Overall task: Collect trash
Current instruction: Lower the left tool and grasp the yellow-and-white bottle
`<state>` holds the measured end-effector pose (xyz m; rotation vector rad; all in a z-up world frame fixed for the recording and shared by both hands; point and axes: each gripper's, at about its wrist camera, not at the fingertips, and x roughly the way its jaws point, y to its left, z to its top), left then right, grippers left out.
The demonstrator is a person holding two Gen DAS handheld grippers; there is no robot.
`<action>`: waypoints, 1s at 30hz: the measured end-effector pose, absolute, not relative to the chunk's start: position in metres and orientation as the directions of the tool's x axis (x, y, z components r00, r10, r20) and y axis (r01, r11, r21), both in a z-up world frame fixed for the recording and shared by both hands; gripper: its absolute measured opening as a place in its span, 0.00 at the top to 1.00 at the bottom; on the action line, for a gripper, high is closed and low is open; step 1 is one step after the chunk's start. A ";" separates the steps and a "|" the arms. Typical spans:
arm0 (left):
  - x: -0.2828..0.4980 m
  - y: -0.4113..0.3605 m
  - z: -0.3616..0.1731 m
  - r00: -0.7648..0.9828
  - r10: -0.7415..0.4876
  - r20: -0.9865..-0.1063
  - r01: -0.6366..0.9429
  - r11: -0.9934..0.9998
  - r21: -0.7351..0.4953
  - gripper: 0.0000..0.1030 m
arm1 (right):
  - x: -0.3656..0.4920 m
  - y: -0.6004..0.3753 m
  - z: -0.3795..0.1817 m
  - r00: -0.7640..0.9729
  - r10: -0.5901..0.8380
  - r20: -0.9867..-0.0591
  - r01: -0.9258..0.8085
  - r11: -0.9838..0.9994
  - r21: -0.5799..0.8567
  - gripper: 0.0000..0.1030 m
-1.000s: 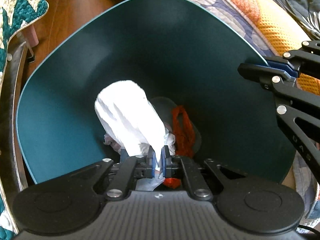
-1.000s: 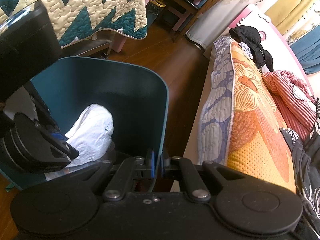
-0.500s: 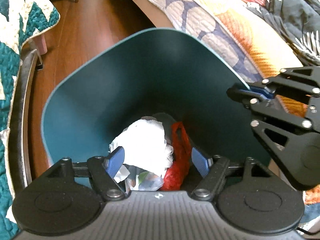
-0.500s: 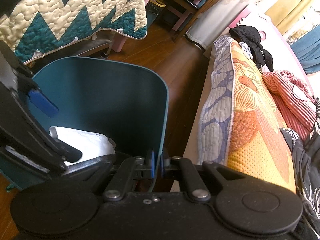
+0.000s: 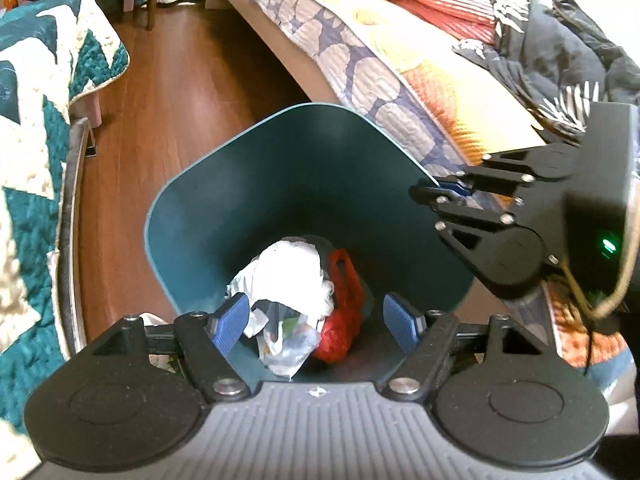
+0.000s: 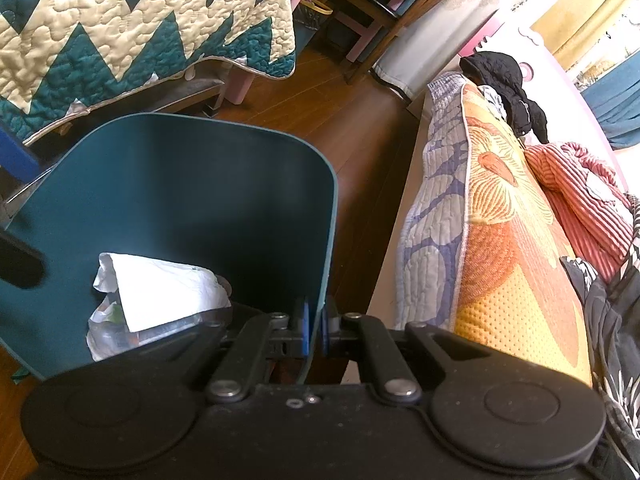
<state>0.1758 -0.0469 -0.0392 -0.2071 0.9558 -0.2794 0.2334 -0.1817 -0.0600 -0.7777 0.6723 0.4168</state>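
A dark teal trash bin stands on the wooden floor beside a bed. Inside it lie a crumpled white paper, a clear plastic bag and a red bag. My left gripper hovers above the bin's near rim, open, with nothing between its blue pads. My right gripper is shut on the bin's right rim, pinching the thin wall between its pads.
A bed with a patterned quilt, a striped red cloth and dark clothes runs along the right. A second bed with a teal zigzag quilt is on the left. Wooden floor lies between them, with chairs at the far end.
My left gripper opened and let go of the white paper, which dropped into the bin. It then rose and drew back from the bin. The right gripper kept still on the rim.
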 end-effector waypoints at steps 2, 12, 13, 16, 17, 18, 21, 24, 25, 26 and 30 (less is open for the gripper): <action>0.166 -0.043 -0.036 0.543 -0.331 -0.772 0.165 0.943 -0.288 0.26 | 0.234 -0.182 -0.060 0.719 0.099 -0.688 -0.571 0.648 -0.503 0.94; 0.124 -0.023 -0.057 0.503 -0.262 -0.824 0.168 0.964 -0.204 0.17 | 0.238 -0.188 -0.063 0.713 0.082 -0.696 -0.560 0.665 -0.495 0.94; 0.124 -0.020 -0.064 0.490 -0.246 -0.836 0.146 0.969 -0.200 0.17 | 0.238 -0.188 -0.062 0.712 0.082 -0.697 -0.559 0.666 -0.493 0.94; 0.124 -0.012 -0.084 0.461 -0.213 -0.861 0.107 0.977 -0.184 0.17 | 0.238 -0.188 -0.062 0.712 0.084 -0.698 -0.560 0.667 -0.491 0.94; 0.121 -0.010 -0.090 0.450 -0.206 -0.869 0.099 0.978 -0.181 0.17 | 0.239 -0.188 -0.062 0.711 0.084 -0.698 -0.560 0.668 -0.490 0.94; 0.120 -0.009 -0.099 0.428 -0.205 -0.880 0.096 0.979 -0.182 0.17 | 0.239 -0.189 -0.062 0.711 0.084 -0.698 -0.559 0.669 -0.490 0.94; 0.119 -0.015 -0.135 0.367 -0.192 -0.910 0.112 0.980 -0.162 0.17 | 0.240 -0.188 -0.062 0.709 0.085 -0.700 -0.559 0.672 -0.485 0.94; 0.126 -0.024 -0.175 0.311 -0.173 -0.935 0.150 0.980 -0.132 0.17 | 0.240 -0.188 -0.062 0.709 0.085 -0.700 -0.560 0.672 -0.485 0.94; 0.129 -0.026 -0.188 0.298 -0.166 -0.940 0.150 0.981 -0.126 0.17 | 0.240 -0.189 -0.062 0.708 0.085 -0.701 -0.560 0.673 -0.484 0.94; 0.133 -0.026 -0.198 0.292 -0.169 -0.941 0.143 0.981 -0.132 0.17 | 0.240 -0.189 -0.062 0.708 0.086 -0.701 -0.559 0.674 -0.482 0.94; 0.150 -0.024 -0.226 0.291 -0.216 -0.932 0.071 0.976 -0.204 0.17 | 0.241 -0.190 -0.062 0.707 0.082 -0.702 -0.555 0.680 -0.479 0.94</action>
